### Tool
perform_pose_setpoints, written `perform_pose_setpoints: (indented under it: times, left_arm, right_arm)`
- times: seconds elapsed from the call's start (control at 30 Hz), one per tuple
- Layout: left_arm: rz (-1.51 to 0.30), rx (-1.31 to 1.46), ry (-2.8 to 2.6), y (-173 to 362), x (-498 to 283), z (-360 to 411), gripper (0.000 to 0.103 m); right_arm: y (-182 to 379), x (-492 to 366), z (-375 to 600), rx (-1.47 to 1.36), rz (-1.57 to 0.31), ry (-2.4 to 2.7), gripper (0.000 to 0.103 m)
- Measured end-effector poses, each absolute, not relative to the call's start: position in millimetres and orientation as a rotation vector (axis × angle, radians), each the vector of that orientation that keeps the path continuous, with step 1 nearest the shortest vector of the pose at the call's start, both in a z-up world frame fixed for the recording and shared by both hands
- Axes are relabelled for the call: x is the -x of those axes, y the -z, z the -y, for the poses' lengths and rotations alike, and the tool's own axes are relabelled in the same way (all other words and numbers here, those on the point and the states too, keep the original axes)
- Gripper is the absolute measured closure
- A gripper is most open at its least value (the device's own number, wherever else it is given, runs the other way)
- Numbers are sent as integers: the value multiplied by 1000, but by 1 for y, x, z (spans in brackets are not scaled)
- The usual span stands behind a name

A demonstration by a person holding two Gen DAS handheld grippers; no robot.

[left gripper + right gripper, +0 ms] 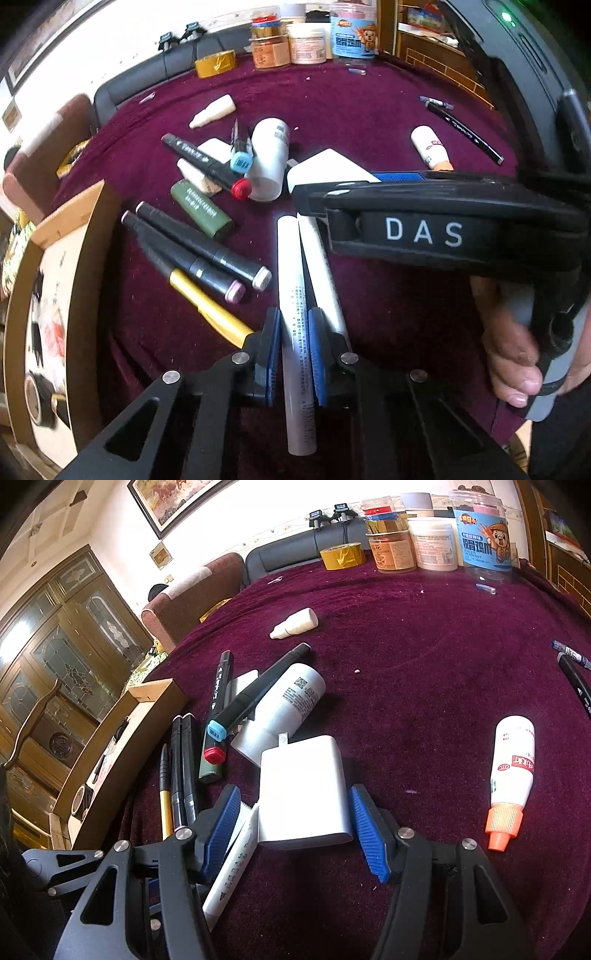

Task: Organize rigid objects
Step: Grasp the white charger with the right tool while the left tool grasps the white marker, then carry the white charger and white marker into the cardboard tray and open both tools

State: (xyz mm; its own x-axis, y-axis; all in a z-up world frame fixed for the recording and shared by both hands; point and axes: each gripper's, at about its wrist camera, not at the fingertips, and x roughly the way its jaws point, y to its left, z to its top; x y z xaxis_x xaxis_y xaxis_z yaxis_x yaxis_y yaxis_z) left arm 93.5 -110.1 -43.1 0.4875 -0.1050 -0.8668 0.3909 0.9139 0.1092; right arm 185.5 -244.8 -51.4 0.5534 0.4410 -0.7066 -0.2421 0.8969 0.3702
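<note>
My left gripper (294, 345) is clamped on one of two white pens (293, 317); my right gripper (291, 821) is wide apart around a white charger block (303, 790), pads not pressing. Far edge: three jars (432, 542), contents unclear. Cardboard box (70, 295) at left holds tape rolls. Maroon cloth (424, 646) is open mid-right. Four black markers (207, 166) lie near left.
</note>
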Motion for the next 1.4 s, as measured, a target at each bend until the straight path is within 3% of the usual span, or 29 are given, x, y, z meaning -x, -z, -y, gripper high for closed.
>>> perform_pose_setpoints:
  times: [0.13,0.5,0.9,1.03,1.4]
  left_arm:
    - [-1046,-247,303,41,-94,98,89]
    - [-1096,281,440,14,-80,32,89]
    - [-1080,320,378,11,-52,2,89]
    - [-1068,353,368,8,-44,-14,89]
    - [-1000,367,322,-10,-4,-41,89]
  right_arm:
    - [52,-186,245,-245,-898,-409,42]
    - [52,-186,245,-248,-899,-415,41]
    - [53,-185,242,-218,-905,-413,39]
    - [53,-185,239,-168,-911,-350,54]
    - [52,-152,227,-21,-951,-154,57]
